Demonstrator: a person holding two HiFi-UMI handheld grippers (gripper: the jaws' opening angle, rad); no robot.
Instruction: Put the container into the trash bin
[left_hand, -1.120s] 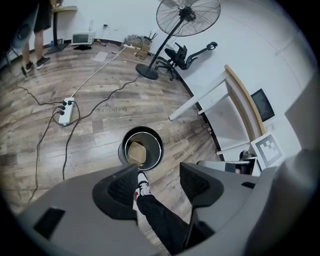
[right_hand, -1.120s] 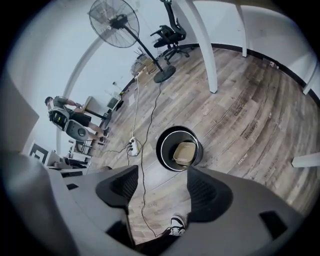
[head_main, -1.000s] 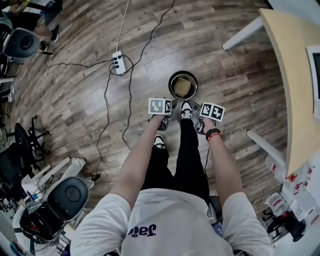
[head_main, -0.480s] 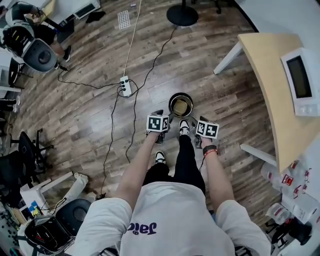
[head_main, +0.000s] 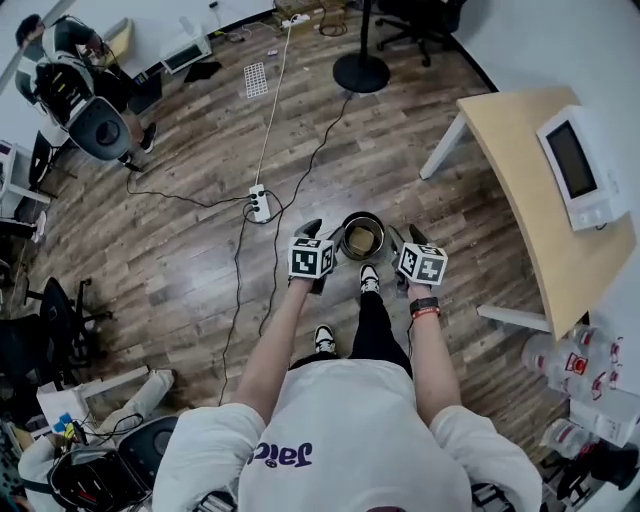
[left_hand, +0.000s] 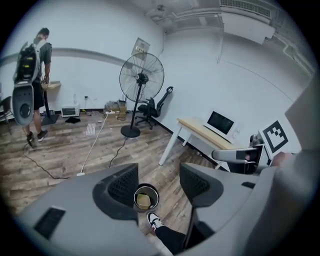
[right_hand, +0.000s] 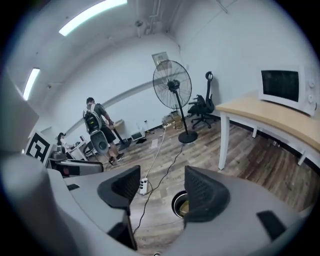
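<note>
Person stands on a wood floor (head_main: 180, 250) w/ a gripper in each hand, both held out front at about the same level. In the head view the left gripper (head_main: 310, 230) and right gripper (head_main: 411, 236) sit either side of the trash bin (head_main: 345, 226). The bin is on the floor btwn them, well below. The container (head_main: 362, 240) is inside the bin, a tan boxy shape lying at the bottom, touched by neither gripper. One shoe (head_main: 369, 278) is just beside the bin's near edge.

Left gripper view: jaws released and wide apart, nothing btwn the pads. The bin w/ the container in it shows through the gap, far below.

Right gripper view: jaws also apart and empty. The right-hand jaw covers part of the bin, so only a sliver of the container shows.

Around: a power strip (head_main: 259, 203) w/ cables lies on the floor, left of the bin and a little further out. A wood bench (head_main: 515, 200) at the right carries a microwave (head_main: 575, 160). A standing fan (left_hand: 142, 77) is at the back by the wall, w/ an office chair (left_hand: 152, 106) near it. Another person (head_main: 70, 70) w/ a backpack stands well apart at top left.
</note>
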